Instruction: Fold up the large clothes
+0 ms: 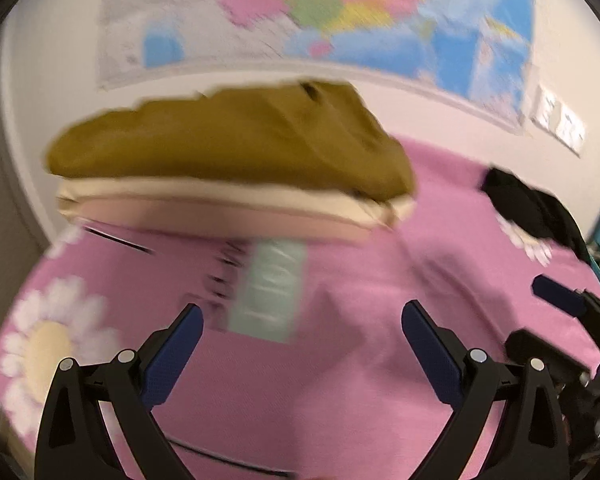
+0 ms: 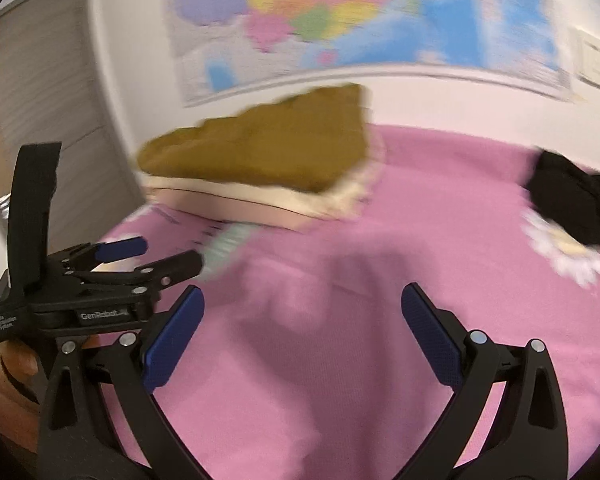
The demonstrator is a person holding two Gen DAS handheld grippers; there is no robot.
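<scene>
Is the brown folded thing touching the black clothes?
Apart. The right wrist view shows bare pink bedspread between the brown folded garment and black clothes.

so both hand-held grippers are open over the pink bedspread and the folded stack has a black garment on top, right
Not quite: the top of the folded stack is a mustard-brown garment, as the left wrist view shows. The black garment lies apart on the pink bedspread. Both hand-held grippers, left and right, are open.
</scene>
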